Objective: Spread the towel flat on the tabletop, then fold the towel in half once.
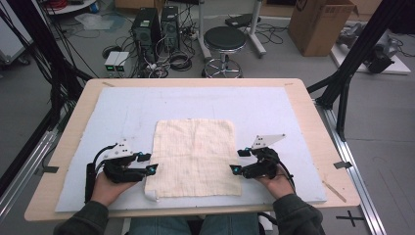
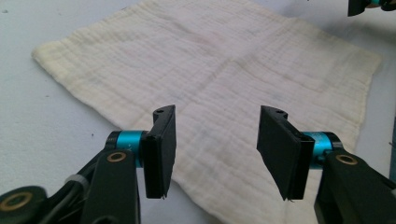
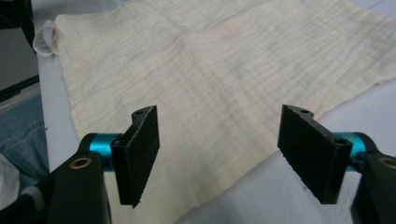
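Cream cloth (image 1: 195,156) flat on mat; left gripper (image 1: 152,168) and right gripper (image 1: 235,170), jaws apart and empty, flank it—pinch near-edge corners squarely, lift together.

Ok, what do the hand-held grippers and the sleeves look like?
Both the left hand-held gripper and the right hand-held gripper are black, with teal collars behind flat black pads, a grey three-cornered plate on top, and black cables. Sleeves are dark olive.

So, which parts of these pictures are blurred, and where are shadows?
High view: even light, faint shadows under both hand-held grippers. Left gripper view: cloth sharp, near jaws soft. Right gripper view: cloth weave clear, jaws slightly blurred, a soft shadow on the cloth between them.
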The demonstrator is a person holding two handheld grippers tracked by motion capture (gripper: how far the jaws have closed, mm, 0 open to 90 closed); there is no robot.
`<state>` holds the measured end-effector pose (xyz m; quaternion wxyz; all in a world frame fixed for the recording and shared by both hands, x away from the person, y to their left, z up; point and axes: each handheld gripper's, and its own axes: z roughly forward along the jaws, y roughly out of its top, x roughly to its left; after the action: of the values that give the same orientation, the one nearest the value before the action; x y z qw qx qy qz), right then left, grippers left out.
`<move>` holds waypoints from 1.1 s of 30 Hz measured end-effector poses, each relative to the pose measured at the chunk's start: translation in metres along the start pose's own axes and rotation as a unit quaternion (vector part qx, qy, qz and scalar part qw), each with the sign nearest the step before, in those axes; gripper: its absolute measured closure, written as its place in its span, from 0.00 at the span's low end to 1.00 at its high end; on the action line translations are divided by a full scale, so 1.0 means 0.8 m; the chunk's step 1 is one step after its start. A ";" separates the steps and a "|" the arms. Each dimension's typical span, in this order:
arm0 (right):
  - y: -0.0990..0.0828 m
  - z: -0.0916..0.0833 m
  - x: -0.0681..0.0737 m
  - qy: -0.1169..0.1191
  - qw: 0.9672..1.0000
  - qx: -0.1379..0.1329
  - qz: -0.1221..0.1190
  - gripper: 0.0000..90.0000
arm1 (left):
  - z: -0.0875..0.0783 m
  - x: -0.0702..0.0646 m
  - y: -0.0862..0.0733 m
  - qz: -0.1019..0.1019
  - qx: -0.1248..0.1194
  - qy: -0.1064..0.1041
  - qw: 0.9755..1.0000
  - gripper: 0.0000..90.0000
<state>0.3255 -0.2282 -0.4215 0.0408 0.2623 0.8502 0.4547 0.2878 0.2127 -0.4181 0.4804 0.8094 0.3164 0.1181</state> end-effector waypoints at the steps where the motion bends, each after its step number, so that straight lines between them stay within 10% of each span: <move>1: 0.001 0.000 0.000 -0.001 1.000 0.001 0.004 0.30 | 0.001 0.000 0.001 0.000 0.001 0.001 1.000 0.52; 33: 0.025 0.010 -0.011 -0.014 1.000 -0.016 0.003 0.24 | 0.018 -0.001 0.018 -0.005 -0.002 0.018 1.000 0.46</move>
<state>0.3438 -0.2174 -0.4120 0.0555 0.2709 0.8412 0.4647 0.3000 0.1975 -0.4129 0.4770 0.8045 0.3287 0.1314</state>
